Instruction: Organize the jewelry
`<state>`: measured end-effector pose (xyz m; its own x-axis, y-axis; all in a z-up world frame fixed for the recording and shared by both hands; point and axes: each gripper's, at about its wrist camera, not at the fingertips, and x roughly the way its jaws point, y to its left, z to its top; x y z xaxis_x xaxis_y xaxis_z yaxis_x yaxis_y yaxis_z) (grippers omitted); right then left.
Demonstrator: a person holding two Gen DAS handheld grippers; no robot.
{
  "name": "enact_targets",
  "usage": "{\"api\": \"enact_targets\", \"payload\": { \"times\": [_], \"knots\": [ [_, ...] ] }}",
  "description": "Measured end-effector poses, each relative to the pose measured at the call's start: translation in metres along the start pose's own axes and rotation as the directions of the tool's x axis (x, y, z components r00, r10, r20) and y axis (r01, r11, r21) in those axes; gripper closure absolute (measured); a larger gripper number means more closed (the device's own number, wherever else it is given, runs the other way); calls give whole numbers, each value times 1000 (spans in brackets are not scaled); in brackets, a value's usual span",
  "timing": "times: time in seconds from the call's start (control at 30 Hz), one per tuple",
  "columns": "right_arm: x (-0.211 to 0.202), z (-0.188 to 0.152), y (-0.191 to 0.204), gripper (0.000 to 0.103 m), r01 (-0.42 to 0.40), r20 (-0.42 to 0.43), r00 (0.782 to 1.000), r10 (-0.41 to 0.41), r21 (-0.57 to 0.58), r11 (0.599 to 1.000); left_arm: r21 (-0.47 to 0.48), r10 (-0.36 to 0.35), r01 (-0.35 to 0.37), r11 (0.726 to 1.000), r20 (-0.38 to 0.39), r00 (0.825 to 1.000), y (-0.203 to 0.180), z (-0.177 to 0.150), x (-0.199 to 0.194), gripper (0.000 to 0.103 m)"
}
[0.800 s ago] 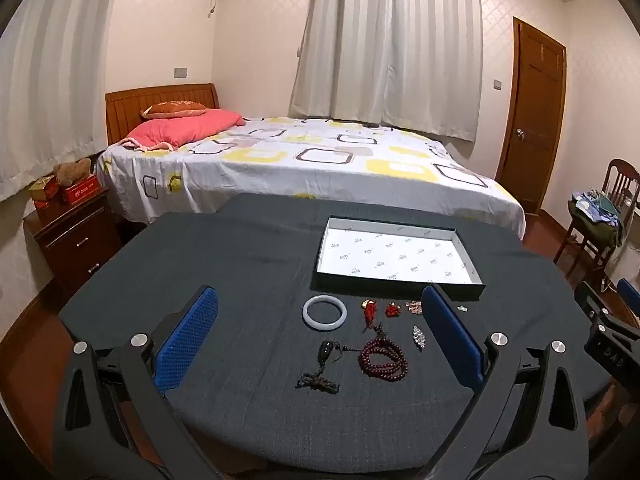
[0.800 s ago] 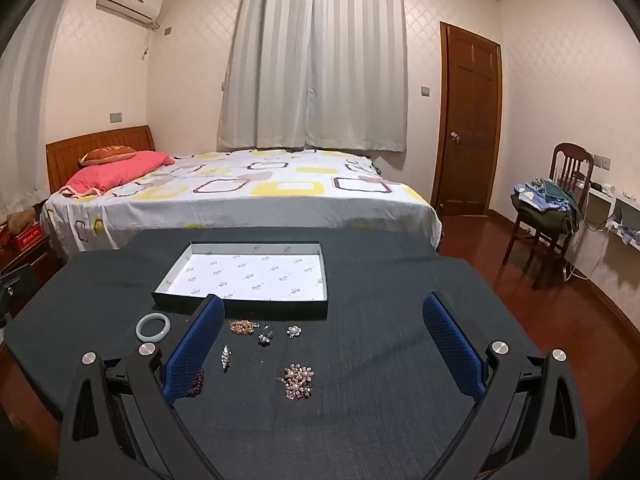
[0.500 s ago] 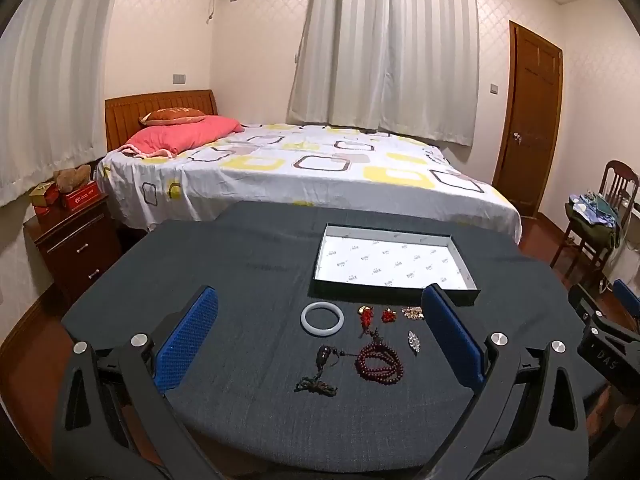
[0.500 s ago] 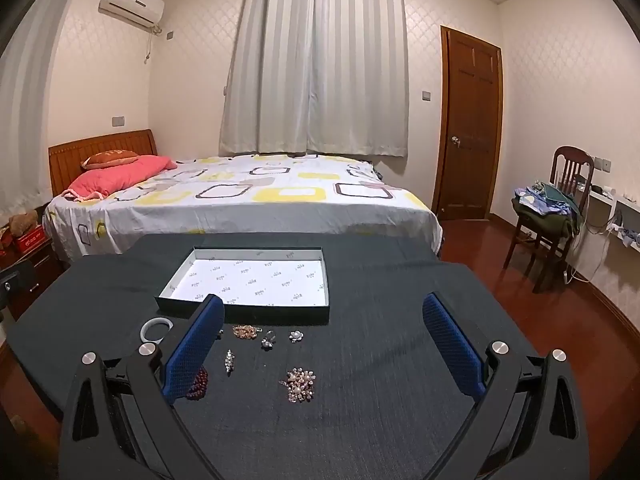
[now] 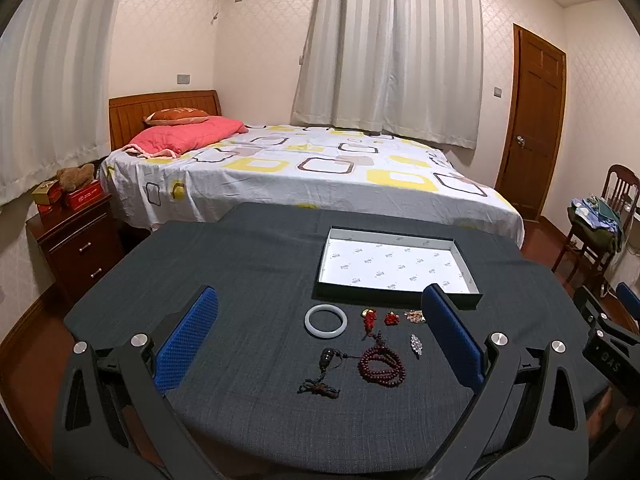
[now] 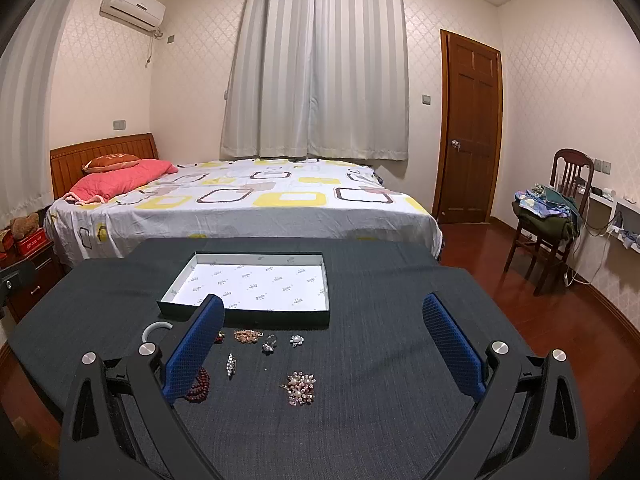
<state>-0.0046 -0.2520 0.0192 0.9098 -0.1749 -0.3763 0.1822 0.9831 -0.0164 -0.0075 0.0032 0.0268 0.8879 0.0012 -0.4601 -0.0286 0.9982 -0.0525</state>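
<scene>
Both the left gripper (image 5: 319, 334) and the right gripper (image 6: 323, 346) are wide apart and hold nothing. The jewelry lies on the dark surface (image 5: 240, 272), just in front of the tray (image 5: 396, 266): a white bangle (image 5: 325, 321), red beads (image 5: 382, 367) and a brooch (image 6: 300, 389).

A dark grey cloth-covered tabletop (image 5: 240, 264) carries a shallow open box (image 5: 394, 240) with a white lining at its far side. Nearer lie a white bangle (image 5: 325, 320), dark red beads (image 5: 382, 364), a dark tasselled pendant (image 5: 326, 359), small red charms (image 5: 370, 317) and, to the right, a pearl brooch (image 6: 299, 388).
</scene>
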Motion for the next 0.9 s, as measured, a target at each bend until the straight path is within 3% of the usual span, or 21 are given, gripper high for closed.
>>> {"api": "enact_targets", "payload": {
  "times": [0.9],
  "knots": [
    [0, 0, 0, 6, 1, 4, 1000, -1, -2, 1000, -5, 6, -6, 1000, -6, 1000, 3, -9, 5, 4]
  ]
}}
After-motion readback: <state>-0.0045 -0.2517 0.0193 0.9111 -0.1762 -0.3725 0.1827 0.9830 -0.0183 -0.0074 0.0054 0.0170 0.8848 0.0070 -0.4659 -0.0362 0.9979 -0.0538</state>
